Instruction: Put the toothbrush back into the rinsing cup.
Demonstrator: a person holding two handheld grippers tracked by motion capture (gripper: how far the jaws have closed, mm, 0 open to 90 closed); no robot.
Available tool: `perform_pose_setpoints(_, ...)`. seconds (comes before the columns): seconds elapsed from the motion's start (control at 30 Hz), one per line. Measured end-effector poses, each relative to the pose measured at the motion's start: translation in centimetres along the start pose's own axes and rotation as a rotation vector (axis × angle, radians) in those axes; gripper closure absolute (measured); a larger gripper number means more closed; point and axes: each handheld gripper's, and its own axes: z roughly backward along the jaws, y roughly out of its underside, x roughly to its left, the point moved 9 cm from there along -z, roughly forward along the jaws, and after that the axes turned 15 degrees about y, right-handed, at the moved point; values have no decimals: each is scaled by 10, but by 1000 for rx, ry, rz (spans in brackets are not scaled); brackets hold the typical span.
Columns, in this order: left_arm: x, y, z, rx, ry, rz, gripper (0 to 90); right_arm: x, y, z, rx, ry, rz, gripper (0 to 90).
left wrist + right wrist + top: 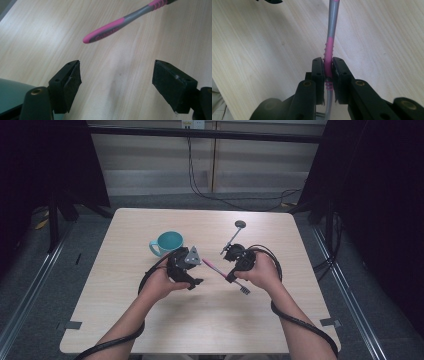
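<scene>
My right gripper (232,278) (327,67) is shut on a pink and grey toothbrush (216,268) (331,37), clamping its ribbed pink neck. The handle end of the toothbrush (117,27) points toward my left gripper (196,282) and hangs above the table; the brush head sticks out behind the right hand. My left gripper (116,82) is open, its jaws wide apart with bare wood between them, a little short of the handle tip. A teal mug (167,242) stands just behind the left gripper.
A small round mirror on a thin metal handle (234,236) lies on the light wooden table (200,330) beyond the right gripper. Cables trail from both grippers along the forearms. Dark frame posts and floor rails flank the table.
</scene>
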Motion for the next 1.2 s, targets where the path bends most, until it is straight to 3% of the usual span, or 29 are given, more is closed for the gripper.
perform_pose_setpoints(0.3,1,-9,-4,26,-7,-53,244,3,-3,4,-18,-14,-4,806)
perform_pose_setpoints(0.63,2,-15,-2,37,-13,-110,367,5,-3,2,-4,-23,9,806)
perform_pose_setpoints(0.9,2,-17,-4,35,-28,-125,409,9,-7,0,-8,-24,36,806)
perform_pose_setpoints(1.2,-2,-20,-5,28,-14,-157,466,13,-9,0,-8,-35,32,806)
